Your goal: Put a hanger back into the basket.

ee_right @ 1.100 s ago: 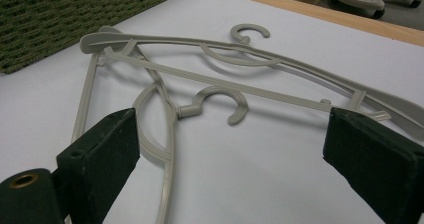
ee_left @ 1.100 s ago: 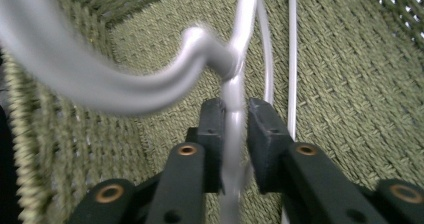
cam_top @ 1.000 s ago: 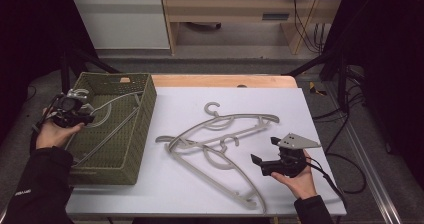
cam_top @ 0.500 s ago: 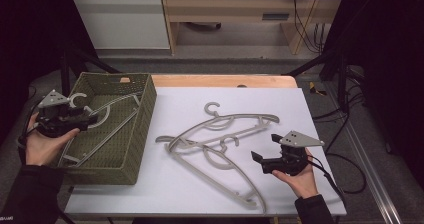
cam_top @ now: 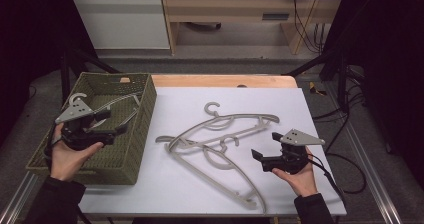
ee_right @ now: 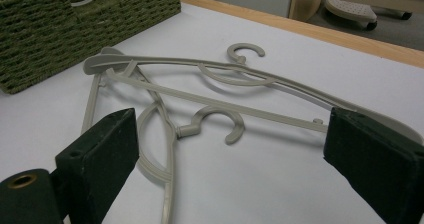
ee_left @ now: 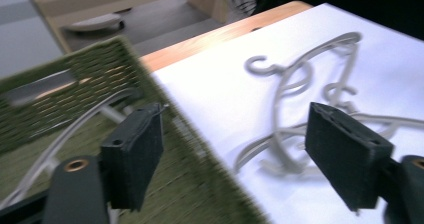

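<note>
A green woven basket [cam_top: 145,104] [ee_left: 100,64] [ee_right: 60,24] stands at the table's left with a grey hanger [cam_top: 117,100] [ee_left: 65,134] lying in it. Above its near half hovers my left gripper [cam_top: 115,122] [ee_left: 235,134], whose jaws have just been opening; they stand open with nothing between them. Two more grey hangers lie crossed on the white table top: one [cam_top: 240,121] [ee_right: 247,51] farther off, the other [cam_top: 220,171] [ee_right: 215,121] nearer. My right gripper [cam_top: 263,144] [ee_right: 240,134] rests open just right of them, pointing at them with its jaws apart from both.
The wooden table edge [cam_top: 225,80] runs along the back of the white top. Black frame bars [cam_top: 320,59] rise at the back corners, and cables [cam_top: 345,159] trail off the right side. A wooden shelf unit [cam_top: 235,9] stands behind.
My left gripper has let go of the hook of the hanger in the basket, opened its jaws and drawn back toward the near side. The right gripper has stayed put.
</note>
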